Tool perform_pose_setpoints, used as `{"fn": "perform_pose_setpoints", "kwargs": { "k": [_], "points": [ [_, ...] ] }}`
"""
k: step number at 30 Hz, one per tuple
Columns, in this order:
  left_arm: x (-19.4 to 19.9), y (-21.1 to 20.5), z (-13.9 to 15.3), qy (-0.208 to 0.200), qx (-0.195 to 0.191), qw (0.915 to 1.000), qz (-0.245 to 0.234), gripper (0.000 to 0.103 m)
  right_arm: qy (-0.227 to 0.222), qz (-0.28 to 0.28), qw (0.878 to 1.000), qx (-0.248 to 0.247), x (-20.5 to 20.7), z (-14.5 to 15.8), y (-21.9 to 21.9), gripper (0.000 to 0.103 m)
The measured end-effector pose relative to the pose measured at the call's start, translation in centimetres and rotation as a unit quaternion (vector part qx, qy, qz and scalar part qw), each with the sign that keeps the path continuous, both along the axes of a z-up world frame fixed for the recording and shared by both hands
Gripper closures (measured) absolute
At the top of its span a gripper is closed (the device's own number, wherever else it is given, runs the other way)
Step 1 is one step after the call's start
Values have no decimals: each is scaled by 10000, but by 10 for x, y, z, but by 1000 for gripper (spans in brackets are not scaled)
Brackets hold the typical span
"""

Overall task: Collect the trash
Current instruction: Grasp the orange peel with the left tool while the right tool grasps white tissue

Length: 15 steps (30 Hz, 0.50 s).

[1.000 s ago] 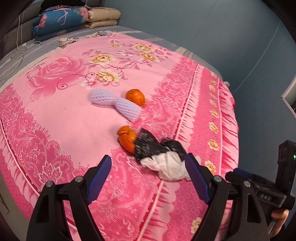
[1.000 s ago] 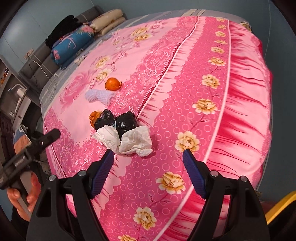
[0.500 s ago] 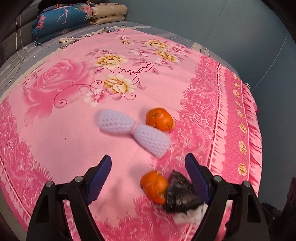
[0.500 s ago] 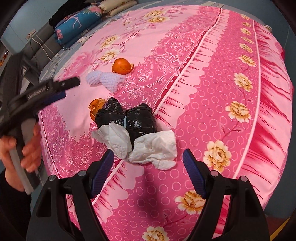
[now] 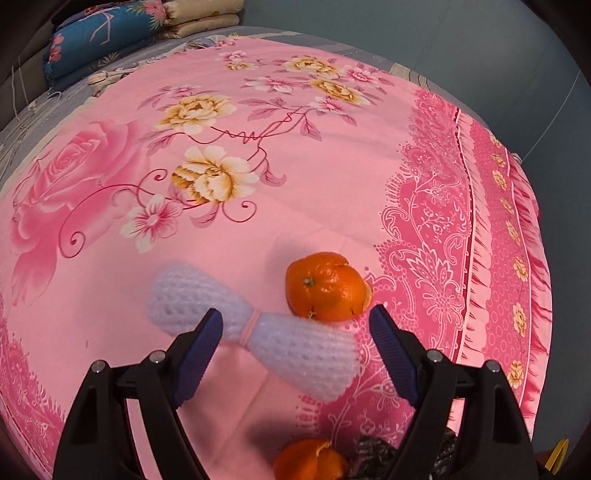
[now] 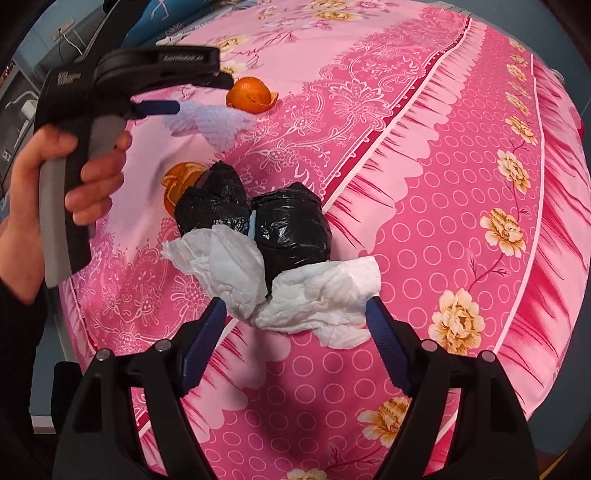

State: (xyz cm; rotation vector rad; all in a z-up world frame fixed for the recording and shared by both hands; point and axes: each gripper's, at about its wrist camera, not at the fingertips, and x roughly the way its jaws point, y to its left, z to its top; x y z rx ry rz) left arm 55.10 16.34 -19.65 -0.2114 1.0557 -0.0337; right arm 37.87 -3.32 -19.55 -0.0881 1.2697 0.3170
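On the pink bed sheet lie a white foam fruit net (image 5: 258, 332), tied in the middle, and an orange peel (image 5: 327, 286) just beyond it. My left gripper (image 5: 295, 325) is open, its jaws on either side of the net. A second orange peel (image 5: 310, 461) lies near the bottom edge. My right gripper (image 6: 295, 317) is open just in front of crumpled white tissues (image 6: 317, 295) and two black plastic bags (image 6: 291, 225). The left gripper (image 6: 159, 108), the net (image 6: 214, 122) and both peels (image 6: 251, 94) show in the right wrist view.
Folded quilts (image 5: 110, 33) are stacked at the bed's far end. The bed edge (image 5: 532, 258) drops off on the right, next to a blue-grey wall.
My left gripper has moved forward from the bags and tissues to the foam net. My right gripper has moved closer to the tissues and bags.
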Motion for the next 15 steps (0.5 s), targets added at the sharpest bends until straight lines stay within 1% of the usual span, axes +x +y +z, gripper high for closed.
{"fn": "perform_pose_setpoints", "kwargs": {
  "k": [3,7,9,11,12,13,14,15],
  "points": [
    [11,-7,-6,-4,218,9997,-138,25,-20,50,10000,-81,2,-5,5,29],
    [22,-11,-10,-39,293,9992,-259,25,18,120,9998,-162,4,-10,14,29],
    [23,-17,-11,-69,409,9985,-354,25,28,158,9997,-187,3,-12,18,29],
    [18,-22,-8,-139,355,9980,-495,25,-17,163,9997,-205,3,-11,19,29],
    [15,-28,-8,-150,403,9971,-632,25,-40,154,9996,-226,3,-11,20,30],
    [14,-32,-9,-134,543,9961,-679,26,-36,153,9996,-232,3,-11,22,31],
    [13,-38,-13,-86,779,9942,-731,30,-18,156,9996,-230,4,-12,23,31],
    [12,-40,-15,-67,886,9929,-786,33,-5,162,9996,-220,4,-12,25,34]
  ]
}}
